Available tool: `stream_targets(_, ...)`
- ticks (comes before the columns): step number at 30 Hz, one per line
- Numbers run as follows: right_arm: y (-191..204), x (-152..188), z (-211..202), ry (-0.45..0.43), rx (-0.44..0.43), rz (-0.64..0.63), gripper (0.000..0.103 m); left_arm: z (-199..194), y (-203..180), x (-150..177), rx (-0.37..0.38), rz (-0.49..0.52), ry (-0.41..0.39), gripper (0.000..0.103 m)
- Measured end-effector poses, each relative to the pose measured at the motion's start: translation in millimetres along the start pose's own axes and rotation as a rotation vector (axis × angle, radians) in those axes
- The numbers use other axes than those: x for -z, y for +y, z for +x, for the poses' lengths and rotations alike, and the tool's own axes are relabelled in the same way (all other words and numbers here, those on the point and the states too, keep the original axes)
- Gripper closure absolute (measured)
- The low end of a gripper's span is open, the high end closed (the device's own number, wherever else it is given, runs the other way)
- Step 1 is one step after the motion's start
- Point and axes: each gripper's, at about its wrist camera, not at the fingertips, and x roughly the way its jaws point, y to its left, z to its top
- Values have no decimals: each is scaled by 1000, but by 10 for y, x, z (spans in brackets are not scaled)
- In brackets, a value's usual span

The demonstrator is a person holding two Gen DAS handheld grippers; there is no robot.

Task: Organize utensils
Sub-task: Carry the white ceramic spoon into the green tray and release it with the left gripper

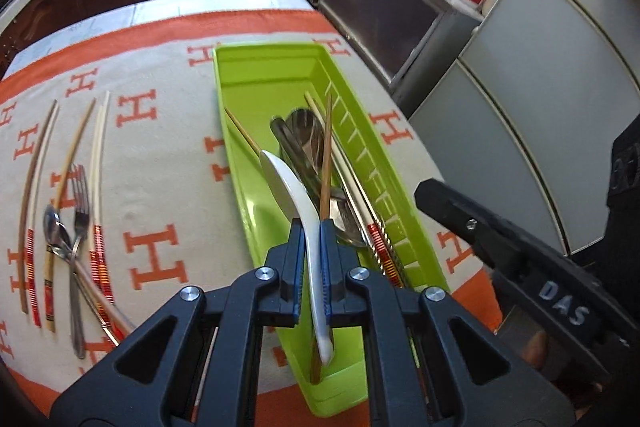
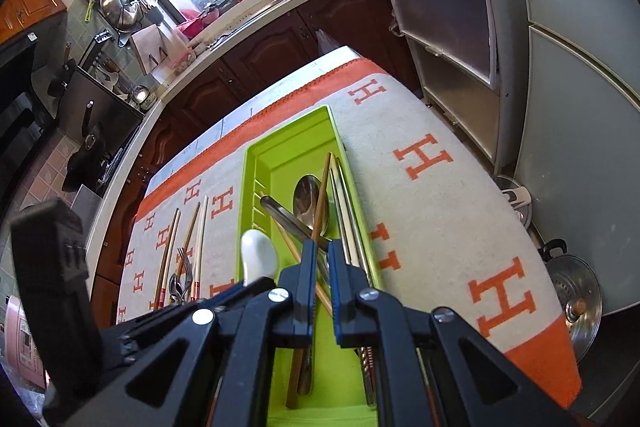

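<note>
My left gripper (image 1: 310,231) is shut on the handle of a white ceramic spoon (image 1: 280,179), holding it tilted over the near half of the lime-green tray (image 1: 260,75). Inside the tray lie metal spoons (image 1: 306,135), a brown chopstick (image 1: 327,163) and red-banded chopsticks (image 1: 378,247). In the right wrist view, my right gripper (image 2: 324,251) hangs shut above the same tray (image 2: 288,147). The brown chopstick (image 2: 322,203) lies below its fingers and is not gripped. The white spoon (image 2: 260,255) shows just to its left.
On the orange-and-cream H-patterned cloth (image 1: 160,163), left of the tray, lie several chopsticks (image 1: 100,147), a fork (image 1: 80,203) and a metal spoon (image 1: 54,231). A grey cabinet (image 1: 392,23) and a fridge (image 1: 540,107) stand past the table's right edge. A steel pot (image 2: 576,303) sits on the floor.
</note>
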Motion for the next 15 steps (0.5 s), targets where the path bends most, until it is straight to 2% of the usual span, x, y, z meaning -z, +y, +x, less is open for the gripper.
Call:
stream_targets(5,-59,23,11,12,7,7,97,190,41,84,-24,4,52,98)
stream_targets(8,-83,36,22,20,8,12,97,183,49,125,-18,20,50,97)
stream_targets(15,-31,87,4,31,9,-3,97,-110,51,177,-10,57,23,78)
